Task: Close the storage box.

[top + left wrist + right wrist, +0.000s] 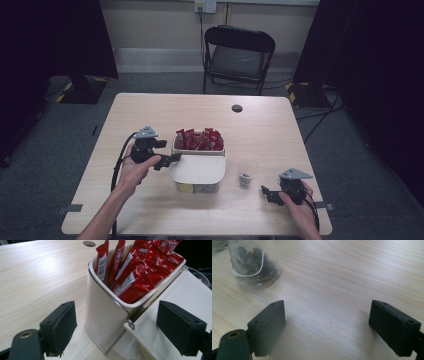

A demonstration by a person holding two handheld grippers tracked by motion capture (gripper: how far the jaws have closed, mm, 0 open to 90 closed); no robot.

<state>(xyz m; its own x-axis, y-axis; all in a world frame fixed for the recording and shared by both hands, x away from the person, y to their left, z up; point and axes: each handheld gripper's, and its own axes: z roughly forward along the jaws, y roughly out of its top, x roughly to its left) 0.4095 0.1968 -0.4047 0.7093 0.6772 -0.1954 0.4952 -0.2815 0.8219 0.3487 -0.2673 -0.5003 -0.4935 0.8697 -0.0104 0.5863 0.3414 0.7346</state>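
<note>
A white tub [198, 149] packed with red sachets [200, 140] stands mid-table, its white lid [197, 170] hinged open toward me. My left gripper [169, 160] is open at the tub's left side. In the left gripper view its jaws [120, 327] straddle the tub's near corner [105, 317] and the lid's hinge edge, without touching; the sachets [137, 270] stick up behind. A clear cup [246, 173] holding a dark tea bag stands right of the lid. My right gripper [267, 193] is open, low over bare wood; the cup [254, 265] lies beyond its left jaw [327, 327].
The wooden table [150, 115] has a round cable hole [237, 108] near its far edge. A black folding chair [238, 57] stands behind the table. Bare wood lies to the left and far side of the tub.
</note>
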